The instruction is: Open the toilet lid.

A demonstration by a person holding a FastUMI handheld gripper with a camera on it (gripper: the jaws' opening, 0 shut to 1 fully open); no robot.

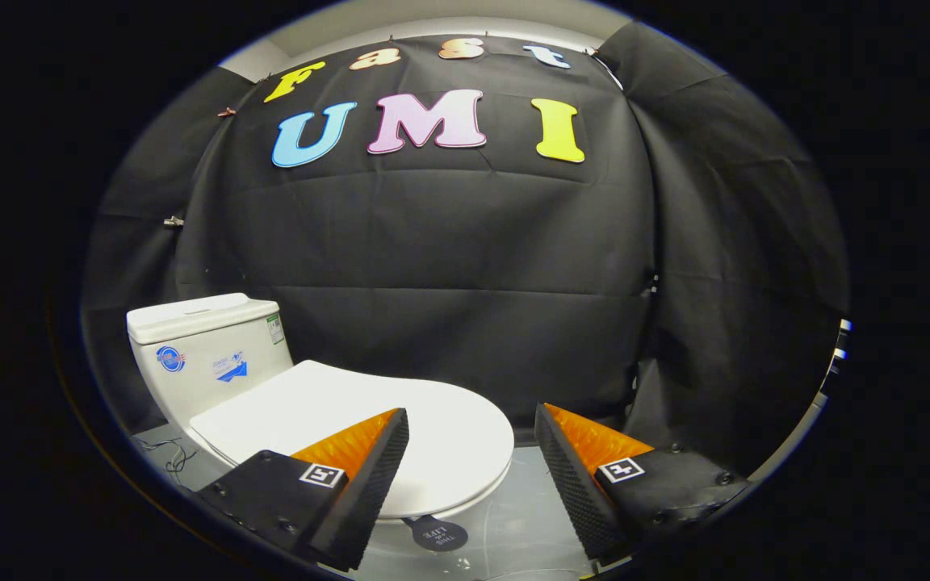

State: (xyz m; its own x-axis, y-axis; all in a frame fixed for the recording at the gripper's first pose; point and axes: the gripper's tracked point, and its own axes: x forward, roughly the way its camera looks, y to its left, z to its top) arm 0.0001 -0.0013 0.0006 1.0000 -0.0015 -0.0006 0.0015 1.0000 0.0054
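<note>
The claw is spread wide, holding and touching nothing. The closed toilet lid lies ahead, partly behind the left finger, its front rim reaching between the fingers. The tank stands beyond-left. Grey floor lies below; black cloth wall stands beyond.

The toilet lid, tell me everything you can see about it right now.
The toilet lid is a smooth, glossy white oval, plastic by the look of it. It lies shut and flat over the bowl, its hinge end against the white tank and its rounded front edge facing the hand-held gripper. The gripper's fingers are spread open; one finger overlaps the lid's near edge in the picture, but whether it touches is unclear. Nothing rests on top.
</note>
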